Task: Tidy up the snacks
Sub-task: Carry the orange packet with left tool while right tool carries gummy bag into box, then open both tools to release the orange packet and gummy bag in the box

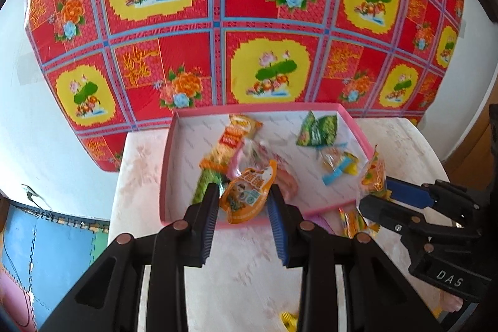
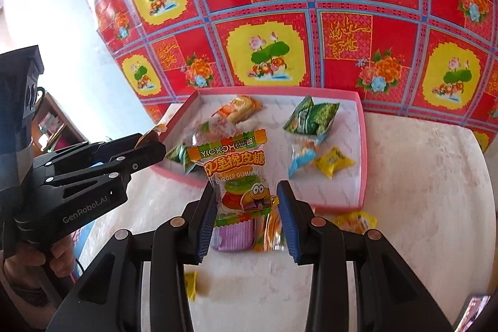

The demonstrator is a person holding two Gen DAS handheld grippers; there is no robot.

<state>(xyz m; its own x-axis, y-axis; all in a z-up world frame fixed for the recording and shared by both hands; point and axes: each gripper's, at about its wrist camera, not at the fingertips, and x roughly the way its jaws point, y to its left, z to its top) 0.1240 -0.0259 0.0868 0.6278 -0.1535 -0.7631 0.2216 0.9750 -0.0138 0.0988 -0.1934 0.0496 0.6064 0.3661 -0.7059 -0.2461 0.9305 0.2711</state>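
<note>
Over the pink tray (image 1: 169, 145) at the bench's far edge, left gripper (image 1: 244, 195) is pinching a light, crinkly orange packet (image 1: 246, 195); right gripper (image 2: 246, 204) is squeezing the slippery burger gummy packet (image 2: 236, 173) mid-body.

Pink-rimmed tray (image 2: 362, 151), red-yellow floral checked cloth (image 1: 267, 21), orange packet (image 1: 249, 195), green packet (image 2: 308, 115).

Both wrist fisheyes looked forward and down along their own fingers, close over the pink tray (image 1: 358, 126) (image 2: 362, 145). The left view sat near the tray's front-left corner, the right view near its front edge. Both shared the tray and the red patterned cloth (image 1: 249, 21) (image 2: 311, 21) behind it; each caught the other gripper.
</note>
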